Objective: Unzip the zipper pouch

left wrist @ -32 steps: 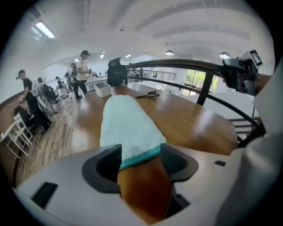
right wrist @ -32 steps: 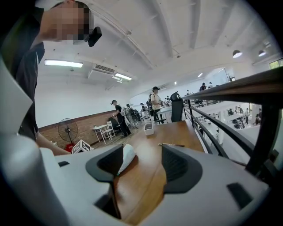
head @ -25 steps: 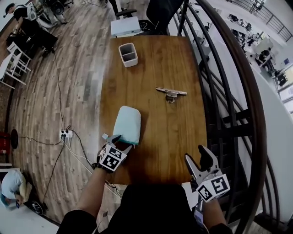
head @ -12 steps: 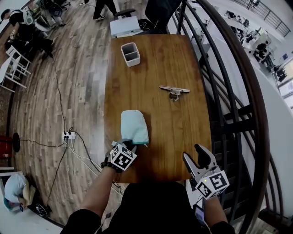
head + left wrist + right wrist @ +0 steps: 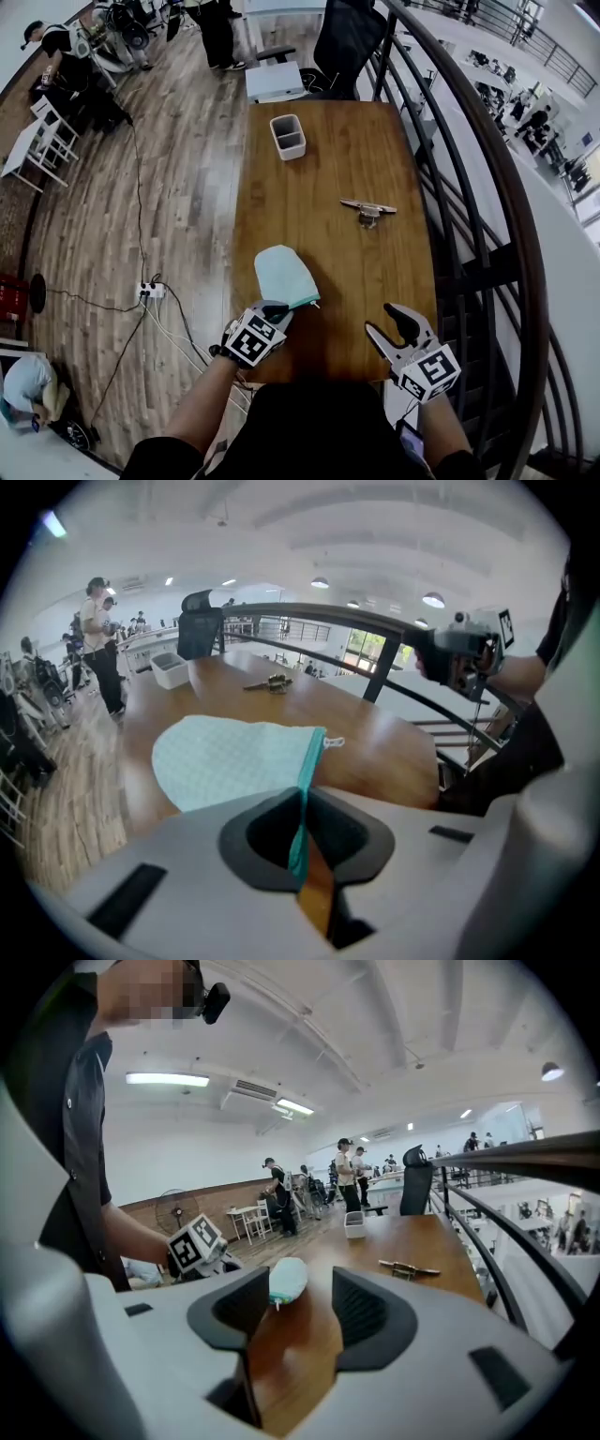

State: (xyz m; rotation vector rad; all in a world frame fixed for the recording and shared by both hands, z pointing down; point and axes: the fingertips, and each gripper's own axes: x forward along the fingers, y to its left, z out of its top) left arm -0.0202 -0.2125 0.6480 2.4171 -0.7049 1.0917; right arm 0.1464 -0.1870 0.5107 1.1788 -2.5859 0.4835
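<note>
A pale teal zipper pouch (image 5: pixel 282 276) lies near the front edge of the wooden table (image 5: pixel 328 178). My left gripper (image 5: pixel 273 313) has just been closing and is now shut on the pouch's near end. In the left gripper view the darker teal zipper edge (image 5: pixel 307 771) runs between the jaws of the left gripper (image 5: pixel 302 834), and a small white pull loop (image 5: pixel 335 742) shows to its right. My right gripper (image 5: pixel 393 328) hovers at the table's front right, apart from the pouch. Its jaws have been narrowing but stand open, with only table between them; the pouch (image 5: pixel 287 1281) lies ahead.
A white two-compartment container (image 5: pixel 289 137) stands at the far end of the table, and a metal clip (image 5: pixel 368 208) lies right of centre. A curved black railing (image 5: pixel 487 178) runs close along the table's right side. A power strip (image 5: pixel 151 292) and cables lie on the floor to the left.
The left gripper's jaws closed on the pouch's near end, and that end has risen slightly. The right gripper moved in toward the table's front edge, its jaws a little narrower.
</note>
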